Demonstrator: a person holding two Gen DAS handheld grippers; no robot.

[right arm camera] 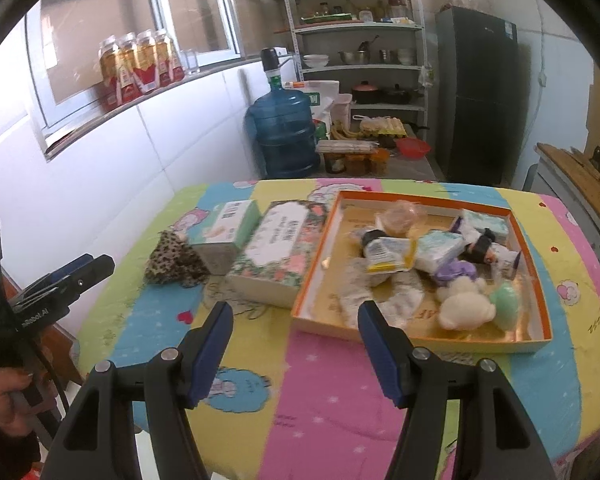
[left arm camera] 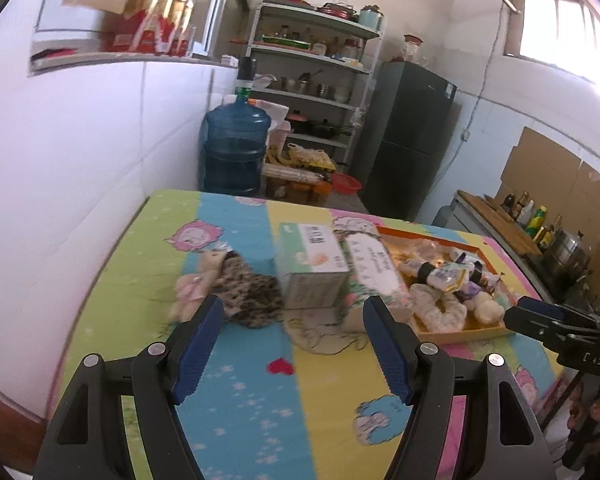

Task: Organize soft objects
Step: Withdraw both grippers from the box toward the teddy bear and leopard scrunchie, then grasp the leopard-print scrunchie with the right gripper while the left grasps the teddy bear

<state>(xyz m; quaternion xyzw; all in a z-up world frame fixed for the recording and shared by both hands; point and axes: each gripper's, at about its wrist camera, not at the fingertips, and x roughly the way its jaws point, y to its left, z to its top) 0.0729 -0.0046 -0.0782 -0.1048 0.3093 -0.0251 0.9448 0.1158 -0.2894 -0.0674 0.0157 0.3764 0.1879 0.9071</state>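
The soft things sit mostly in the orange tray at about one o'clock from my right claw: a white plush, a mint-green blob touching it, a purple scrunchie, a lacy white cloth near the tray's front wall, and some small packets heaped toward the back. They lie jumbled and overlapping, not sorted. Outside the tray, at ten o'clock, a leopard-print cloth lies crumpled on the tablecloth, touching the green box. A floral box lies between that box and the tray, just beside both.

From my left claw the leopard-print cloth is at eleven o'clock, just past my left finger, with a pale pink plush beside it at ten o'clock; blur hides its shape.

My right claw hovers low over the tablecloth, level and pointing at the tray's near left corner, jaws spread wide and holding nothing. My left claw hangs likewise over the table's near edge, jaws wide apart and empty. Each claw shows at the edge of the other's view, held in my hand.

Beyond the table, at twelve o'clock, stands a water jug, with a shelf rack and a dark fridge behind.
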